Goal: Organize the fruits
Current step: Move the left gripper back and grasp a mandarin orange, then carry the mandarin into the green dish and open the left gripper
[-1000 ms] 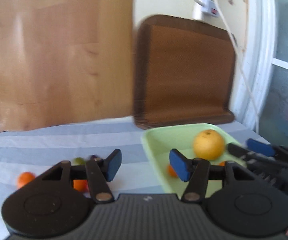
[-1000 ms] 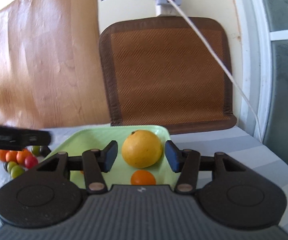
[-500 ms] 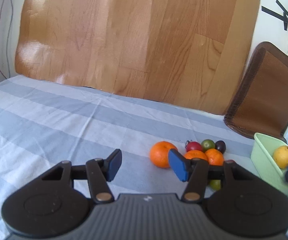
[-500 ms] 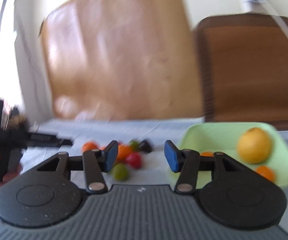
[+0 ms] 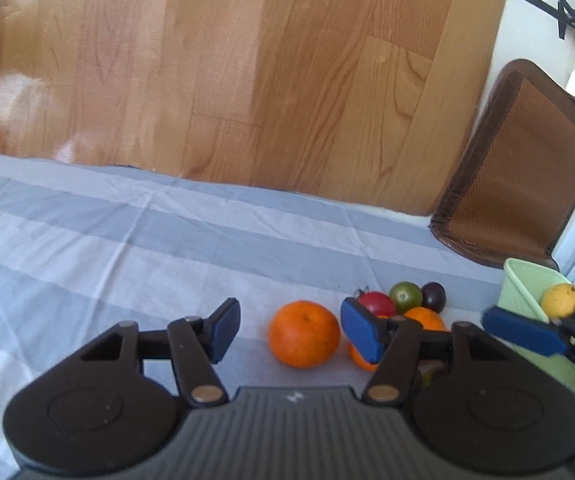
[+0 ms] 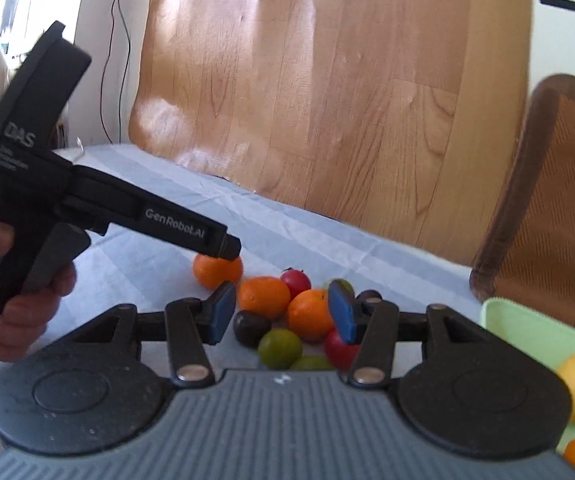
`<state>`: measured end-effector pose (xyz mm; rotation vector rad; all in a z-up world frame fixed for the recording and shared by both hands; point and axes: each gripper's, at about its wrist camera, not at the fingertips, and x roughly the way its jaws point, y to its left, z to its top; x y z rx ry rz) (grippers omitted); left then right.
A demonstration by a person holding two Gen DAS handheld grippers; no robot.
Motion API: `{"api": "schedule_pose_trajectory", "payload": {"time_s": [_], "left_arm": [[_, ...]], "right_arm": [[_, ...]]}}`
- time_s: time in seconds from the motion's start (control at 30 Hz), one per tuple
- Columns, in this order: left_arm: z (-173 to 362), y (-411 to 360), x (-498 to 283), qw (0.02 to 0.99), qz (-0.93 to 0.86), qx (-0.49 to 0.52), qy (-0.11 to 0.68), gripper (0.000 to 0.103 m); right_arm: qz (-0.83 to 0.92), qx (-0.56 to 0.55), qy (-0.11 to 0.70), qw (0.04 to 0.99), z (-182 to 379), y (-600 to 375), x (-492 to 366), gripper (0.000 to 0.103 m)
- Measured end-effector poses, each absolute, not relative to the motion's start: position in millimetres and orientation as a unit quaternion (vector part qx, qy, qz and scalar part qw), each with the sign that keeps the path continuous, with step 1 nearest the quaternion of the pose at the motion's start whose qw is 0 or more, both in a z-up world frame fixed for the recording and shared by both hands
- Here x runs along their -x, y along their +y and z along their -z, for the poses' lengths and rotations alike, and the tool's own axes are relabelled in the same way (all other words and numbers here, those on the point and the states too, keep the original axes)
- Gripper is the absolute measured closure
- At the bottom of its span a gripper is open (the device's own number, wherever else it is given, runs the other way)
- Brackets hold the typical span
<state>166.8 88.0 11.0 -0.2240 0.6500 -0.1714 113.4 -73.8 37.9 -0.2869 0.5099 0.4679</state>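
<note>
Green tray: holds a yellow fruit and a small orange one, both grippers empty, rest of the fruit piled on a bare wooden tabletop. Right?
Not quite. The pile lies on a striped cloth, as the left wrist view shows. Tray contents and the empty left gripper and right gripper are right.

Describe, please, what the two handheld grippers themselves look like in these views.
Both are alike: a ribbed grey body with two round black discs, black link arms on brass-coloured pivots, and flat blue pads on the fingers. Seen from the side, the left gripper is a matte black pistol-shaped tool with a grey trigger, white "GenRobot.AI" lettering on its barrel and "DAS" on the rear plate. The right gripper matches. No cables or sleeves show.
</note>
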Motion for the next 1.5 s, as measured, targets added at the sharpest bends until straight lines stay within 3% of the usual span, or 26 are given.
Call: {"api": "schedule_pose_trajectory", "payload": {"time_s": [0.1,0.13,0.37,0.57,0.67,1.13,1.5], "left_arm": [[-1.3,80.2,-168.2,0.937,0.084,0.093,0.326,0.054],[-1.7,80.5,-167.3,0.936,0.095,0.097,0.326,0.062],[-4.6,109.8,-148.4,0.930,0.076,0.150,0.327,0.062],[-1.1,104.6,-136.3,0.940,0.062,0.111,0.317,0.062],[-0.5,101.5,-136.5,0.943,0.058,0.100,0.312,0.062],[0.5,110.3,-136.2,0.943,0.046,0.118,0.308,0.061],[-2.9,92.7,-132.3,0.950,0.034,0.068,0.304,0.061]], "right_arm": [[-0.233,0.132,0.259,0.928,-34.3,-73.8,-123.2,0.050],[-0.238,0.137,0.257,0.927,-34.2,-71.4,-123.5,0.050],[-0.264,0.230,0.236,0.906,-28.0,-37.0,-121.1,0.051],[-0.237,0.305,0.254,0.887,-10.2,-18.9,-136.6,0.057],[-0.230,0.302,0.257,0.889,-11.8,-21.7,-139.6,0.065],[-0.206,0.213,0.213,0.931,-42.6,-52.3,-103.1,0.066],[-0.229,0.146,0.285,0.919,-34.8,-86.7,-61.0,0.064]]}}
